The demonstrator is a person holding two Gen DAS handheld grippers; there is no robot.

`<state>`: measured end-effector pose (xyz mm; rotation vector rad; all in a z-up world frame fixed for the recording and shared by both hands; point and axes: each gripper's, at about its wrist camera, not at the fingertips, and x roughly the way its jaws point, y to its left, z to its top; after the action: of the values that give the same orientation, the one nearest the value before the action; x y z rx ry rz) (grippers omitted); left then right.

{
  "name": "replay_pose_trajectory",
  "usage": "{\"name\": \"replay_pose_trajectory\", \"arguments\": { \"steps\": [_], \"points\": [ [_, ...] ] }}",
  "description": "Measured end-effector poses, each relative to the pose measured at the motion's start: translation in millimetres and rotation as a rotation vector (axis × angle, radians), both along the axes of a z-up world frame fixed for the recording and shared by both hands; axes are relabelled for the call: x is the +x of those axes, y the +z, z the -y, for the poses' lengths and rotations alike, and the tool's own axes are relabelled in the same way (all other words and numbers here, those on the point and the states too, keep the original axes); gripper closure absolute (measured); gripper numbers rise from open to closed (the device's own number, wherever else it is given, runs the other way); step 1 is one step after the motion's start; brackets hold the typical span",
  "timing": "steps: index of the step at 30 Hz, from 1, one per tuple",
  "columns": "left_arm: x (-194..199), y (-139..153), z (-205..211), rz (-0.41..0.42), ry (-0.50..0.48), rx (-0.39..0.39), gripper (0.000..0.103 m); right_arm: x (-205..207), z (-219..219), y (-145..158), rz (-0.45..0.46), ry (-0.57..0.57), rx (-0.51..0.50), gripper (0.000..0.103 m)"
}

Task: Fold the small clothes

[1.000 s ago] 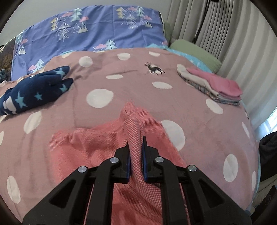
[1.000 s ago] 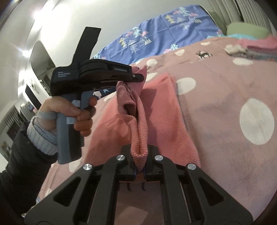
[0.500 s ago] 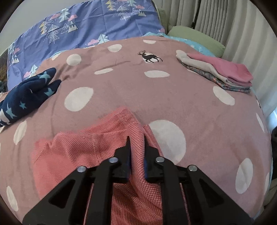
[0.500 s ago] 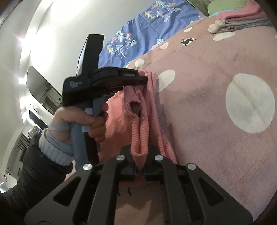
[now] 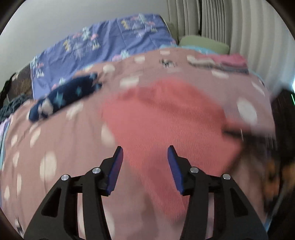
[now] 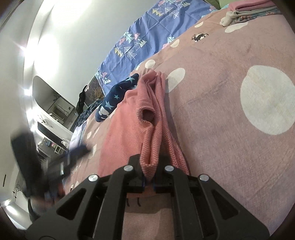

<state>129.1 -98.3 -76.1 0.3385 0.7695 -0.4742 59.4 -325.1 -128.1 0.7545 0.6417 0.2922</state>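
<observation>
A coral-red knit garment [image 5: 162,118] lies on the pink polka-dot blanket [image 5: 60,140]. My left gripper [image 5: 144,153] is open and empty, held above the garment's near edge; this view is motion-blurred. My right gripper [image 6: 149,180] is shut on a bunched edge of the same garment [image 6: 127,133], which stretches away from the fingers in a raised fold with the rest lying flat to its left. The left gripper shows as a dark blur at the left edge of the right wrist view [image 6: 29,157].
A navy star-print garment [image 5: 64,97] lies on the blanket to the left. A stack of folded clothes [image 5: 225,61] sits at the far right, also in the right wrist view [image 6: 252,9]. A blue tree-print pillow [image 5: 103,48] and curtains [image 5: 230,24] stand behind.
My left gripper has let go of the coral garment, opened, and pulled back and away. The released end dropped onto the blanket. My right gripper still holds its edge.
</observation>
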Motion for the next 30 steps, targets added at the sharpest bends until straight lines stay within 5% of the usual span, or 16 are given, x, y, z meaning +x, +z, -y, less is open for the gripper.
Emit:
{"name": "replay_pose_trajectory", "arguments": {
  "steps": [8,12,20,30],
  "points": [
    [-44,-32,-8,-0.048,-0.018,-0.022,0.052,0,3,-2,0.022,-0.016,0.026,0.098],
    [-52,-34,20,0.0,-0.063,0.007,0.049,1,6,-3,0.029,-0.016,0.044,0.098],
    [-37,-46,18,0.1,0.101,0.164,0.046,1,7,-3,0.03,-0.017,0.061,0.098],
    [-46,-46,-4,0.09,0.135,0.144,0.045,-7,7,1,0.037,-0.07,0.033,0.098]
  ]
}}
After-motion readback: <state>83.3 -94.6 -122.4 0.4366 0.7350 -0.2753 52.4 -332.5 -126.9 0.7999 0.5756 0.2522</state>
